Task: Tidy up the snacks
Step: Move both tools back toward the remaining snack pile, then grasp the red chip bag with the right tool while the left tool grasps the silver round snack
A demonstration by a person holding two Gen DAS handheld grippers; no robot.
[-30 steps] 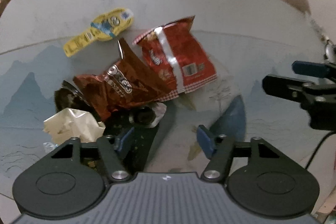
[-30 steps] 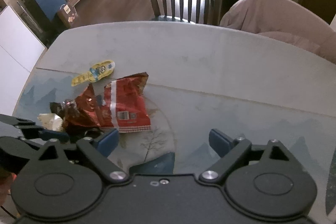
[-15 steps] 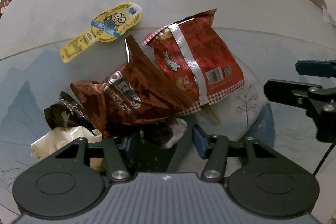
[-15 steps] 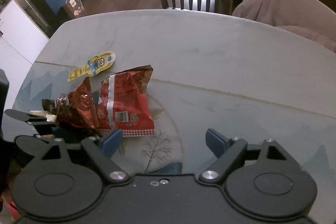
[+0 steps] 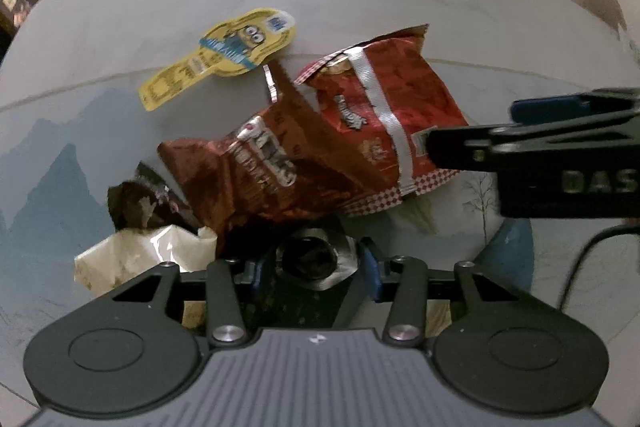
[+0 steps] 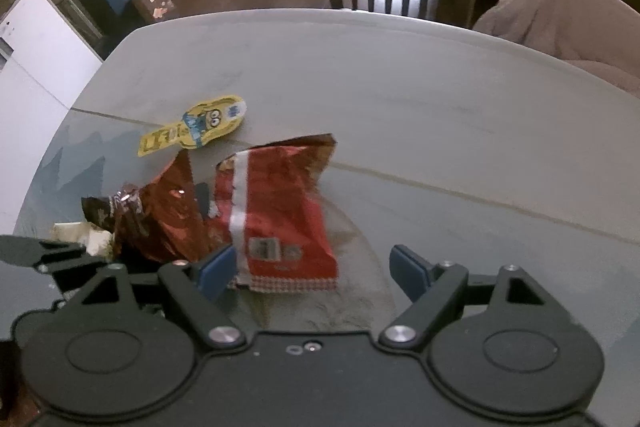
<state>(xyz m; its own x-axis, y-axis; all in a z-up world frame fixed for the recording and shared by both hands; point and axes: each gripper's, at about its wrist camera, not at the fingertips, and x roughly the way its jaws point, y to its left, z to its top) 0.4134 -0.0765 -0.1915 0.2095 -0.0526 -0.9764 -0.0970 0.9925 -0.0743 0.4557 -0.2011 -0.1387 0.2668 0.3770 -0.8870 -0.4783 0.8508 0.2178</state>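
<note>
Snacks in loose heap near table's left side, unsorted: crumpled brown foil cookie bag (image 5: 256,167) overlapping red foil chip bag with silver stripe (image 5: 376,123); yellow cartoon-character packet (image 5: 224,55) just beyond; torn dark wrapper (image 5: 132,203) and cream paper scrap (image 5: 136,255) beside.

Left tool (image 5: 316,265) has just been closing around small silver foil-wrapped piece (image 5: 316,259); pads beside it, contact not clear.

Right tool (image 6: 316,267) apart, just been narrowing, nothing between, over chip bag's near edge.

Judgement: sorting barely begun; everything left on grey table (image 6: 400,87).
</note>
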